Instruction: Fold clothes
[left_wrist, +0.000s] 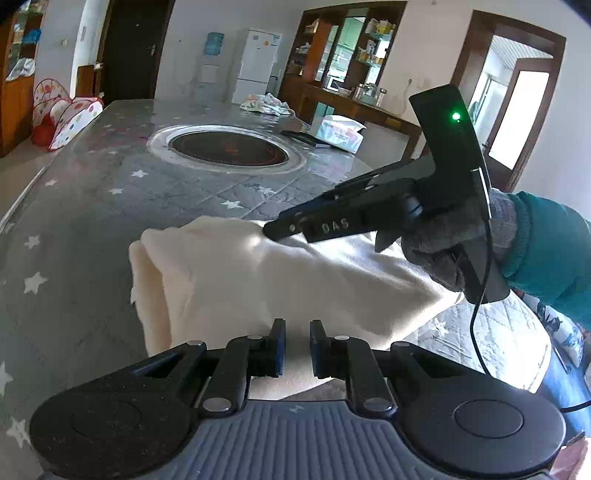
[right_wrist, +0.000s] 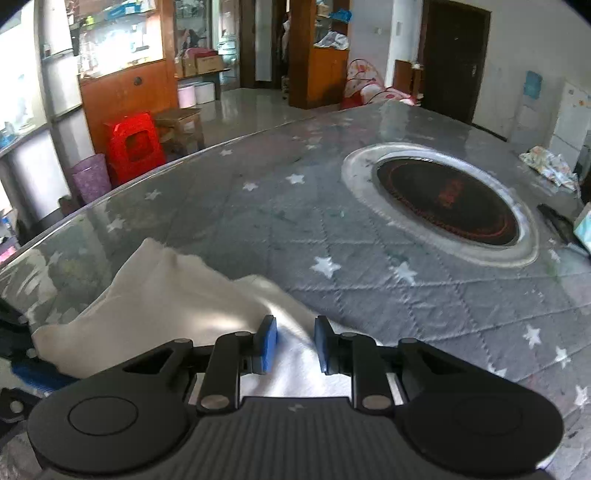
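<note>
In the left wrist view the left gripper (left_wrist: 297, 345) sits at the bottom centre of the frame, its 2 blue-padded fingers (left_wrist: 279, 350) drawn close together with the near edge of a cream-coloured garment (left_wrist: 236, 273) running between them; the cloth rises taut from the pads, so the jaws look clamped on it. The garment stretches from there toward the middle of the frame, its left end hanging in a folded bulge above the table (left_wrist: 92, 206). At centre right the right gripper (left_wrist: 271, 230) comes in from the side, held by a hand in a grey glove (left_wrist: 454, 247) with a teal sleeve (left_wrist: 554, 251) behind it; its black tips meet the far top edge of the garment, pinched on that edge. In the right wrist view the right gripper (right_wrist: 295, 347) fills the bottom centre, its blue pads (right_wrist: 267, 345) standing a small gap apart with white cloth of the garment (right_wrist: 159, 302) passing between and under them. The garment spreads to the lower left of that frame. The table wears a grey quilted cover with white stars, and a round black cooktop (left_wrist: 229, 147) with a metal rim is set into it, in the upper middle of the left view. A white pack (left_wrist: 338, 133) lies at the table's far right edge.
</note>
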